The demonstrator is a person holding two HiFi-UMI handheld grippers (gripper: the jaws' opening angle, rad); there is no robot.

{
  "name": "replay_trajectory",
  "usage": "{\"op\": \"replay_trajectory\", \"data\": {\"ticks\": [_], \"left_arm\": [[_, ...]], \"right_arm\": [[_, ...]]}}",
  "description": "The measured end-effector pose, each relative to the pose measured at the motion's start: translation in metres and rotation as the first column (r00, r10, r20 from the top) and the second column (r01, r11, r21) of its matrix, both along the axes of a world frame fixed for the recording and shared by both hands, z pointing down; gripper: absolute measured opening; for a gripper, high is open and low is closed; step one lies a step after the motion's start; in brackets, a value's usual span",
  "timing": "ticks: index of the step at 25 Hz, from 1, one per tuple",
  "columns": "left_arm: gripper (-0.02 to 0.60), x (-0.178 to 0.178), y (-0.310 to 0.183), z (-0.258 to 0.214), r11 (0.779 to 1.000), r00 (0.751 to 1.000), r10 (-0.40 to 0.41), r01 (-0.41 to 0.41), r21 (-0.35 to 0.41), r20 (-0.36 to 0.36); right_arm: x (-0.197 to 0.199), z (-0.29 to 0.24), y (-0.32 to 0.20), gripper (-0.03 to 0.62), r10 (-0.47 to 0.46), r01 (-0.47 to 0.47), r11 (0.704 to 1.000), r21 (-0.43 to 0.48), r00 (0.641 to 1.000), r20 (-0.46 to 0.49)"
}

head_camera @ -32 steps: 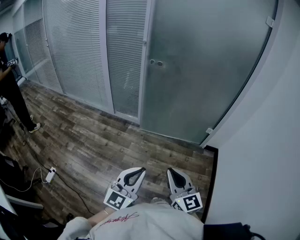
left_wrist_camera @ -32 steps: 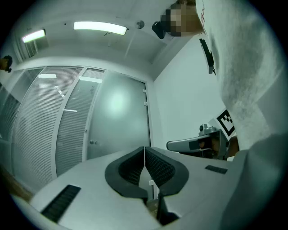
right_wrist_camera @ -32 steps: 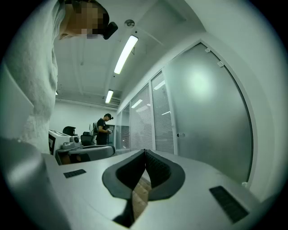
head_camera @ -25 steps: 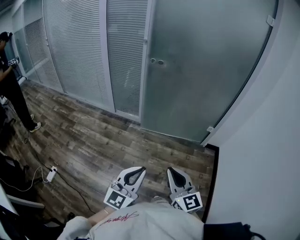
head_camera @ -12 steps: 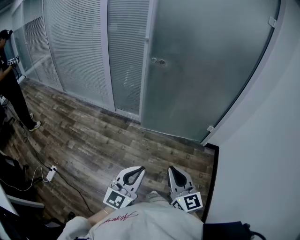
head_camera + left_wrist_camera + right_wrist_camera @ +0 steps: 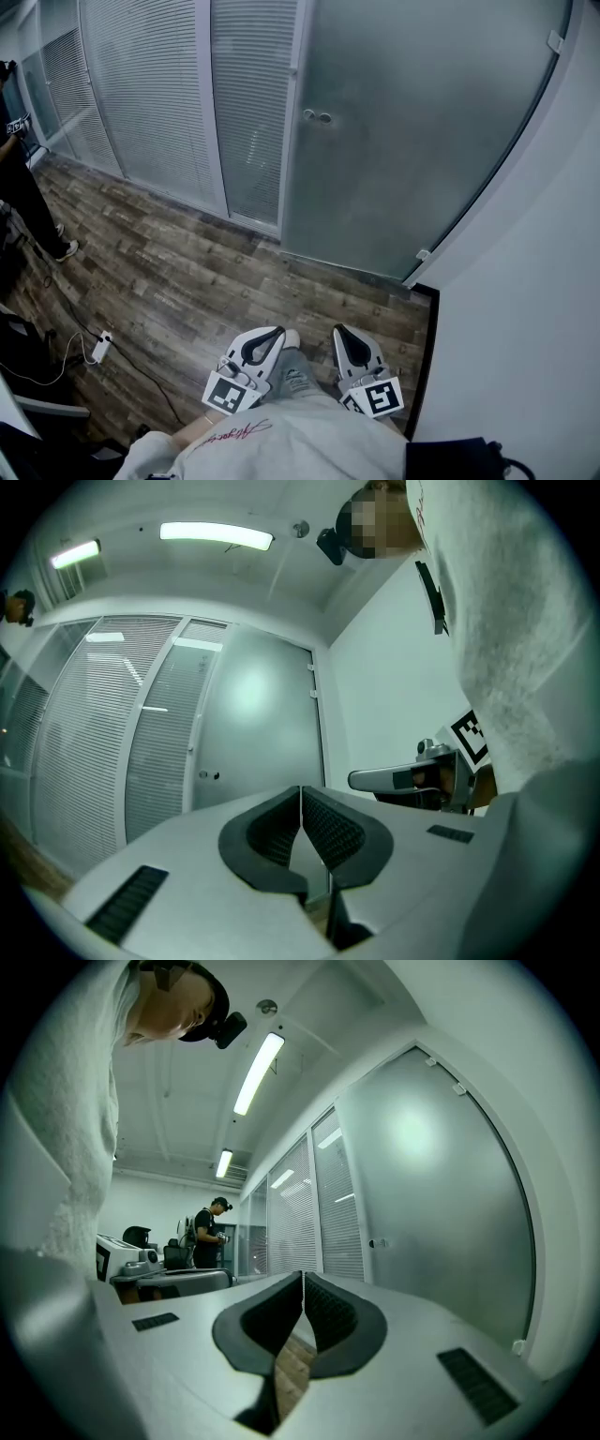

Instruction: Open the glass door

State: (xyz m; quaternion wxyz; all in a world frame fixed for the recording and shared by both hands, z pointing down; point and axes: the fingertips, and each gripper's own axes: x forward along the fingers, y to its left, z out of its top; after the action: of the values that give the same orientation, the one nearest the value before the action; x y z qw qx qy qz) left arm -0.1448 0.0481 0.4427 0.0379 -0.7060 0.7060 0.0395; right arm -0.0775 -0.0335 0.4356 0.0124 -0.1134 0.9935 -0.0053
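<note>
Nearest the operator, the left tongs (image 6: 272,336) and the right tongs (image 6: 343,336) are held side by side close to the body, pointing roughly level toward the door. Both are fully closed, pad against pad, with nothing between them, as each gripper view confirms. Below and ahead lies a wood-plank floor (image 6: 187,272), with a power strip (image 6: 100,349) on it at the left. Farther off, well apart from both tongs, the frosted glass door (image 6: 412,141) stands closed between a slatted partition (image 6: 150,103) on its left and a white wall (image 6: 534,309) on its right. Small hinge clamps (image 6: 423,255) sit on its right edge, and a small paired knob (image 6: 316,117) sits near its left edge. Judgement: the panel is probably heavy, rigid, slippery and liable to chip at its edges, so the knob is the point to grip, being farthest from the hinges and giving the most leverage. A second person (image 6: 23,187) stands at the far left
</note>
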Motion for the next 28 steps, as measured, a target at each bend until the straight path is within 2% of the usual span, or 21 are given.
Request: {"op": "replay_trajectory", "data": {"ticks": [9, 16, 20, 22, 23, 24, 25, 26, 27, 28], "left_arm": [[0.023, -0.056, -0.045, -0.002, 0.999, 0.999, -0.043, 0.043, 0.003, -0.023], [0.023, -0.119, -0.107, 0.001, 0.996, 0.996, -0.088, 0.088, -0.008, -0.029], [0.023, -0.153, -0.14, -0.006, 0.993, 0.99, -0.118, 0.119, 0.011, -0.073], [0.023, -0.169, -0.156, -0.012, 0.992, 0.991, -0.128, 0.128, 0.018, -0.026], [0.023, -0.175, -0.164, -0.02, 0.992, 0.991, -0.122, 0.119, 0.048, 0.058], [0.023, -0.179, -0.173, -0.033, 0.991, 0.975, -0.112, 0.095, 0.095, 0.19], [0.023, -0.182, -0.181, -0.046, 0.988, 0.942, -0.108, 0.067, 0.137, 0.317], [0.023, -0.187, -0.189, -0.051, 0.987, 0.921, -0.111, 0.057, 0.151, 0.373], [0.023, -0.195, -0.195, -0.046, 0.988, 0.937, -0.119, 0.08, 0.13, 0.327], [0.023, -0.205, -0.2, -0.035, 0.989, 0.968, -0.136, 0.121, 0.085, 0.209]], "right_arm": [[-0.06, -0.005, -0.052, 0.02, -0.015, 0.015, 1.0, -0.005, 1.0, 0.019], [-0.119, 0.001, -0.127, 0.02, -0.015, 0.016, 0.999, -0.031, 1.0, 0.008], [-0.161, -0.009, -0.161, 0.02, -0.05, 0.05, 0.999, -0.005, 0.999, 0.018], [-0.181, -0.015, -0.176, 0.02, -0.066, 0.066, 0.998, 0.002, 0.997, 0.029], [-0.189, -0.018, -0.185, 0.02, -0.07, 0.07, 0.998, 0.003, 0.997, 0.031], [-0.197, -0.019, -0.194, 0.02, -0.072, 0.072, 0.997, 0.002, 0.997, 0.029], [-0.203, -0.019, -0.203, 0.02, -0.072, 0.072, 0.997, 0.0, 0.997, 0.024], [-0.21, -0.019, -0.212, 0.02, -0.073, 0.073, 0.997, -0.006, 0.997, 0.02], [-0.216, -0.018, -0.22, 0.02, -0.074, 0.074, 0.997, -0.014, 0.997, 0.017], [-0.224, -0.018, -0.228, 0.02, -0.076, 0.077, 0.997, -0.022, 0.997, 0.016]]}}
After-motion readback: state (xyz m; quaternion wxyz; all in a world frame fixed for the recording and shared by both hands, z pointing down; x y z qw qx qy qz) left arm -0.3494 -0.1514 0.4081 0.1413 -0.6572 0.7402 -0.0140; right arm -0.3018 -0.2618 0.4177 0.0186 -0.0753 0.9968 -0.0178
